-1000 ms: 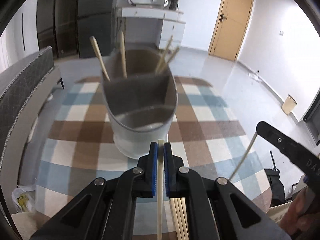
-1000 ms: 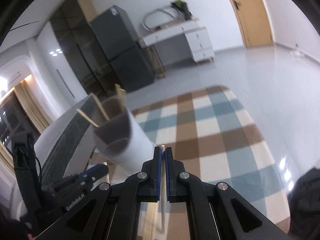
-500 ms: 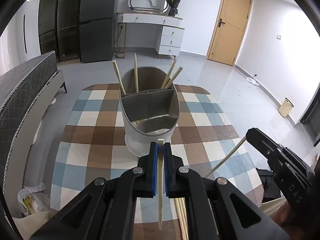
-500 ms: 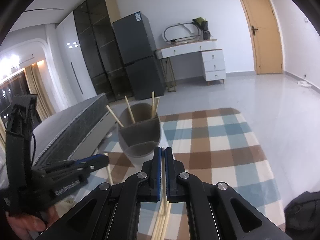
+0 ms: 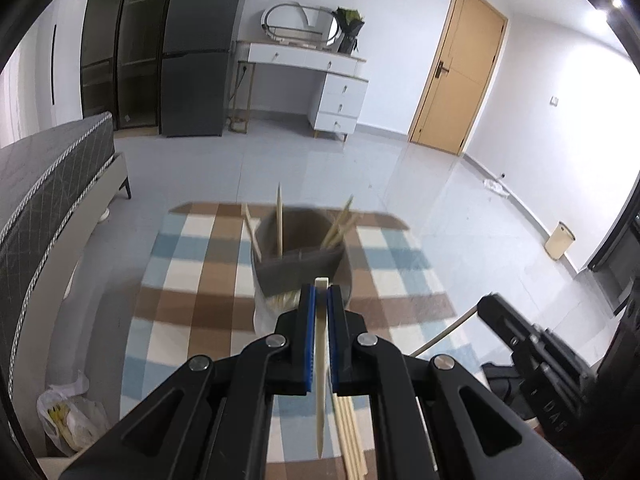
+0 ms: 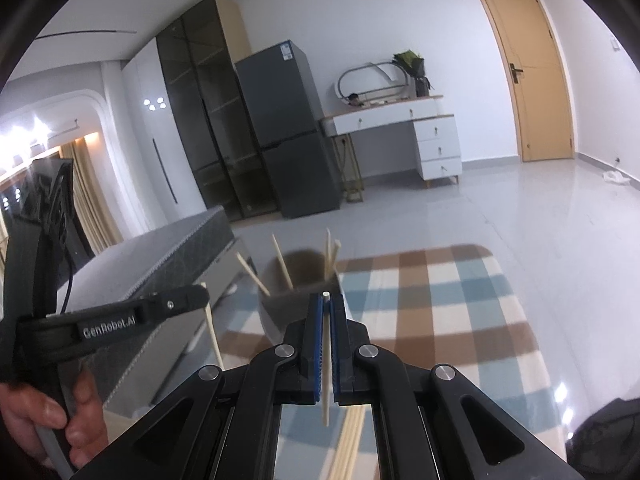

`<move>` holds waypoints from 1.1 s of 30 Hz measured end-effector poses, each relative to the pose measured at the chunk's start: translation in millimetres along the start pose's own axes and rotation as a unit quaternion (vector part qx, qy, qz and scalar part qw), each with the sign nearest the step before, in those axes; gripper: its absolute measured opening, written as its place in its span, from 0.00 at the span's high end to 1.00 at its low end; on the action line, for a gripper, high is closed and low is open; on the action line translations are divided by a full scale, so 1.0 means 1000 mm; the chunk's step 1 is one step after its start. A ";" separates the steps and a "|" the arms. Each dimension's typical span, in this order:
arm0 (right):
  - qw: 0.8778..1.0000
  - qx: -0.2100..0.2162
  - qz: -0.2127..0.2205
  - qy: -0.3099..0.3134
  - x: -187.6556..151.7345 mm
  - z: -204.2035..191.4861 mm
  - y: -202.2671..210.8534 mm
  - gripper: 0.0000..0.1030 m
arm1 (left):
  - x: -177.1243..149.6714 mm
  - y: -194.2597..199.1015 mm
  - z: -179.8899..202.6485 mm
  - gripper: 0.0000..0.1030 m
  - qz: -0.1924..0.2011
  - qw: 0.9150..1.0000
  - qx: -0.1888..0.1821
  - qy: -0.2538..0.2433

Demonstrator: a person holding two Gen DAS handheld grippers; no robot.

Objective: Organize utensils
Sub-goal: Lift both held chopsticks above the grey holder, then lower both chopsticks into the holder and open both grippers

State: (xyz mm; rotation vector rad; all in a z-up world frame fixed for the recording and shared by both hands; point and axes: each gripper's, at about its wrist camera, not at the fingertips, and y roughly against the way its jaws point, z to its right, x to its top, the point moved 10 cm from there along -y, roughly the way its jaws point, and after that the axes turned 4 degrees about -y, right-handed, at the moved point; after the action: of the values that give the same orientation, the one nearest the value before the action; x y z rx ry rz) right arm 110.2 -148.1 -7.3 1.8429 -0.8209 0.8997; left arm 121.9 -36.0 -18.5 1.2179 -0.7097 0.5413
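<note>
Left gripper [image 5: 319, 312]: closed tight on one pale chopstick [image 5: 320, 364], which stands nearly upright between the blue pads; its blunt end pokes up just above them and its pointed tip hangs below.
Right gripper [image 6: 327, 316]: closed on a second pale chopstick [image 6: 326, 360], held the same way, round end just above the pads and the thin tip hanging down.
Left hand [image 6: 48, 420]: seen from the right wrist camera, wrapped round the black handle of the left tool.
Loose chopsticks [image 5: 352, 432]: a small bundle lies flat on the table below both grippers, near its front edge.
Table [image 5: 192, 312]: covered with a checked cloth in brown, blue and cream.
Utensil holder [image 5: 300, 268]: a grey oval tub standing on the cloth just beyond both grippers, split by a divider wall; blurred in both views.
Chopsticks in the holder [image 5: 279, 216]: several stand leaning in the far compartment, fanning left and right; more pale sticks seem to lie in the near part, though blur makes that uncertain.
Left of the table: a grey quilted bed [image 5: 48, 184].
Far wall: a dark fridge [image 5: 200, 48], a white dressing table [image 5: 308, 64] with an oval mirror, and a wooden door [image 5: 460, 76].
</note>
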 end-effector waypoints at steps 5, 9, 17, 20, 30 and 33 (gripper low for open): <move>1.000 0.009 0.012 0.013 0.040 -0.011 -0.005 0.97 | 0.050 0.010 -0.003 0.99 0.026 1.000 -0.006 0.010; 0.999 0.019 0.024 0.012 0.080 -0.018 -0.013 0.97 | 0.085 0.015 -0.009 0.99 0.056 0.998 -0.003 0.014; 0.999 0.026 0.034 0.026 0.136 -0.034 -0.046 0.97 | 0.141 0.010 -0.034 0.99 0.137 0.990 0.019 0.016; 0.999 0.028 0.032 0.026 0.144 -0.037 -0.063 0.97 | 0.145 0.003 -0.040 0.99 0.169 0.985 0.025 0.012; 0.999 0.023 0.007 0.026 0.132 -0.031 -0.110 0.97 | 0.125 -0.053 -0.057 0.99 0.166 0.986 0.016 0.019; 0.999 0.019 -0.003 0.029 0.128 -0.025 -0.121 0.97 | 0.118 -0.063 -0.062 0.99 0.158 0.987 0.011 0.028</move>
State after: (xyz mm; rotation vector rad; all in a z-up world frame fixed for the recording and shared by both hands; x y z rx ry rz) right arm 269.5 -100.9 56.3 1.8424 -0.7681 0.9663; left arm 258.8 6.9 17.2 1.1119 -0.8572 0.8440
